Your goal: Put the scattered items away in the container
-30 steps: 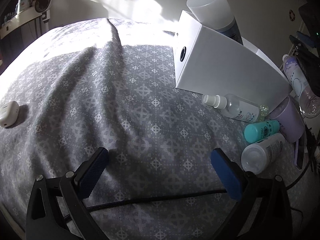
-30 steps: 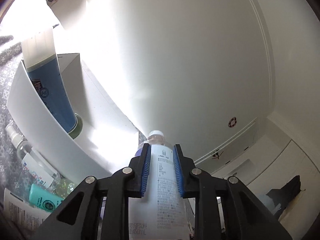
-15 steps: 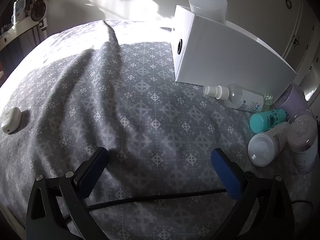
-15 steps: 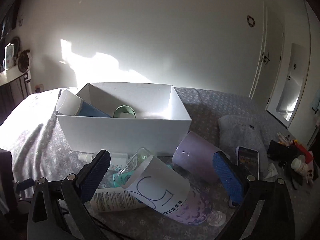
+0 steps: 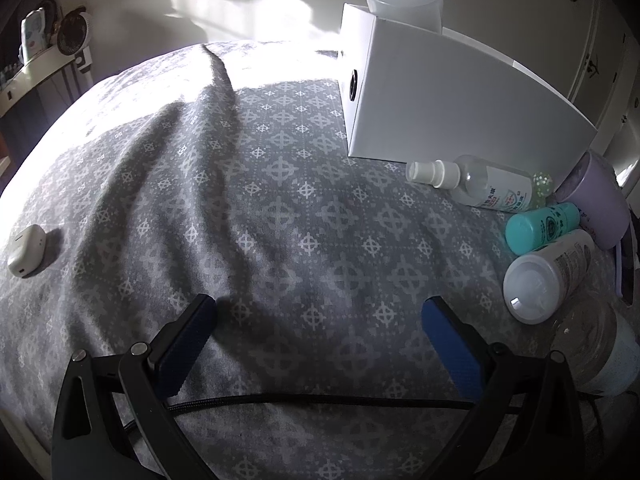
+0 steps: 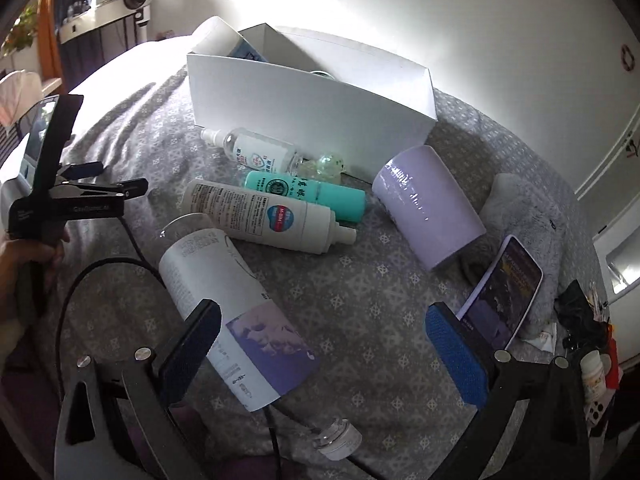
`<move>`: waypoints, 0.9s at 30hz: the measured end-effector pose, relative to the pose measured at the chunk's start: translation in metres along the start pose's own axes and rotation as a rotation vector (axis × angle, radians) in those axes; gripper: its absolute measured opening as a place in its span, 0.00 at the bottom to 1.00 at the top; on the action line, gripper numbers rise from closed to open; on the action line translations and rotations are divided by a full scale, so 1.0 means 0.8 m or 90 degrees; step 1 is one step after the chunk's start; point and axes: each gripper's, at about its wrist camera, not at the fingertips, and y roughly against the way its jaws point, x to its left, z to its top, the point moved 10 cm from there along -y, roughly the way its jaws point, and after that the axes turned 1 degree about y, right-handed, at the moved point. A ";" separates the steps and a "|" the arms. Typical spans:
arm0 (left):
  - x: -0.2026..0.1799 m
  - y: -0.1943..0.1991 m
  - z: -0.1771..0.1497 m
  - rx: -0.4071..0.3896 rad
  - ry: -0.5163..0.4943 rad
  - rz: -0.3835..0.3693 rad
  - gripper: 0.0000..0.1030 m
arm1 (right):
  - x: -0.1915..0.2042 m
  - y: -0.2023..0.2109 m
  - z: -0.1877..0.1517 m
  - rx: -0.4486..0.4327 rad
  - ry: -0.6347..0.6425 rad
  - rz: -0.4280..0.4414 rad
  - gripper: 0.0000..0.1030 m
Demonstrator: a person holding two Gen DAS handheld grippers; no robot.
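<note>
Left wrist view: low over the bed [image 5: 280,208], facing the white box [image 5: 460,100] from its end. Right wrist view: higher, near, angled down on the box [image 6: 312,96] from its long side. Shared: box, spray bottle [image 5: 476,184] [image 6: 256,150], teal bottle [image 5: 540,228] [image 6: 304,194].

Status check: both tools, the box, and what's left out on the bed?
Left tool open, empty. Right tool open, empty, above the big bottle lying on the bed. Four bottles and the purple cup lie outside the white box.
</note>
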 end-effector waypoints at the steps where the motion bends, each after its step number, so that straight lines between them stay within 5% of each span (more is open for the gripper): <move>1: 0.000 0.000 0.000 0.000 0.000 0.000 0.99 | 0.006 0.004 0.003 -0.002 0.021 0.021 1.00; 10: -0.001 -0.003 -0.001 0.003 -0.013 0.011 0.99 | 0.071 -0.080 -0.017 0.097 0.168 0.047 0.94; 15: -0.002 -0.005 -0.002 0.002 -0.020 0.016 0.99 | 0.085 -0.107 -0.022 0.119 0.180 0.063 0.67; 21: 0.000 -0.005 -0.001 0.000 -0.010 0.013 1.00 | 0.079 -0.052 -0.001 0.054 0.232 -0.045 0.63; 27: 0.009 0.004 0.005 -0.013 0.051 -0.038 0.99 | 0.048 0.015 0.071 -0.065 0.293 -0.253 0.63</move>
